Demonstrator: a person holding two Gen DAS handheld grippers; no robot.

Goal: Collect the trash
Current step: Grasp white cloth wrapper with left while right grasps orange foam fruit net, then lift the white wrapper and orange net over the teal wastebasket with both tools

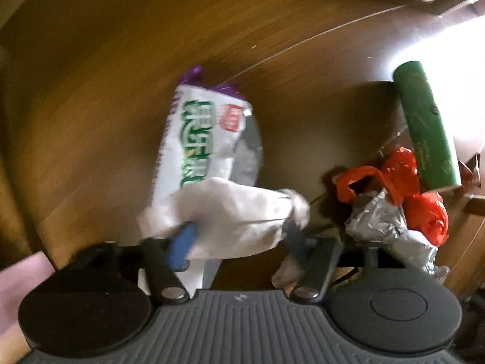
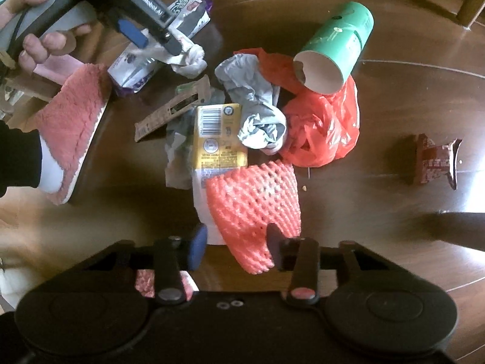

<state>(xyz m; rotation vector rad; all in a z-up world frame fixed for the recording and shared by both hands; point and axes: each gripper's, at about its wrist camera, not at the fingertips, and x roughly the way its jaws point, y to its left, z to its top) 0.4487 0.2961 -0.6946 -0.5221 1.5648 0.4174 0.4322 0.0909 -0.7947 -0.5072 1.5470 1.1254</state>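
Nearby, left fingers [image 1: 239,230] clamped on white wrapper [image 1: 236,212]; right fingers [image 2: 233,242] astride red net [image 2: 257,203].

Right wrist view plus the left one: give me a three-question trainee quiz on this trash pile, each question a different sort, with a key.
1. True or false: the green cardboard tube stands upright on its closed end.
2. Which item lies between the fingers of the right gripper? A) red plastic bag B) pink foam fruit net C) yellow carton
3. Fill in: the left gripper has white crumpled ______ between its fingers.

Key: 1 false, it lies tilted with its open end showing. 2 B. 3 paper, with a white snack wrapper just beyond it.
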